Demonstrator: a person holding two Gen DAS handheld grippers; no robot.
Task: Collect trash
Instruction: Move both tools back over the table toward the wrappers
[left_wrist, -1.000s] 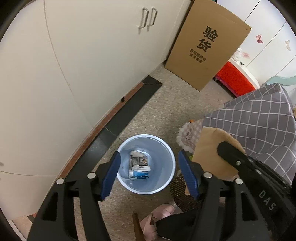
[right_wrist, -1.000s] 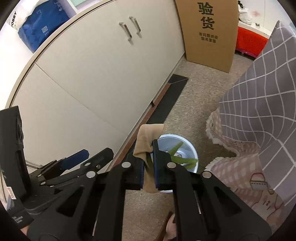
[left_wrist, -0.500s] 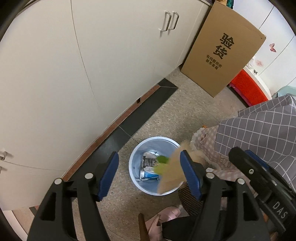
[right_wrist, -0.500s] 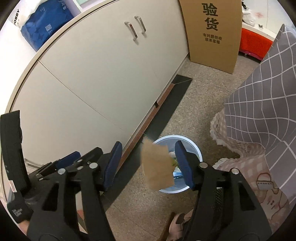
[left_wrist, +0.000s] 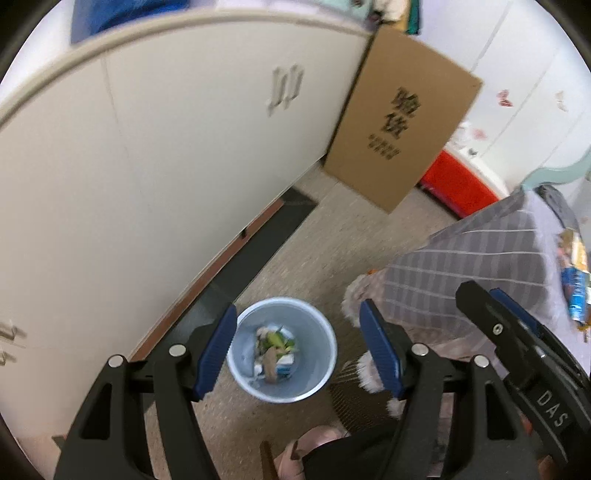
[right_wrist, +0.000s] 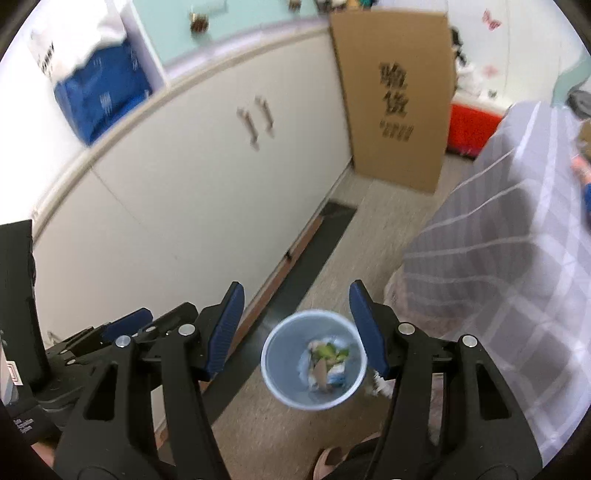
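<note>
A light blue trash bin stands on the speckled floor below both grippers; it also shows in the right wrist view. Inside lie a brown paper piece, green scraps and white-blue packaging. My left gripper is open and empty, high above the bin. My right gripper is open and empty, also above the bin. The right gripper's body shows at the right of the left wrist view. More wrappers lie on the table.
White cabinets run along the left. A tall cardboard box leans against them, a red crate behind it. A table with a grey checked cloth is on the right. A pink slipper is below.
My right gripper opened and dropped the brown paper and green scraps; they now lie in the bin. Both grippers have risen and tilted up, so the bin looks smaller.
</note>
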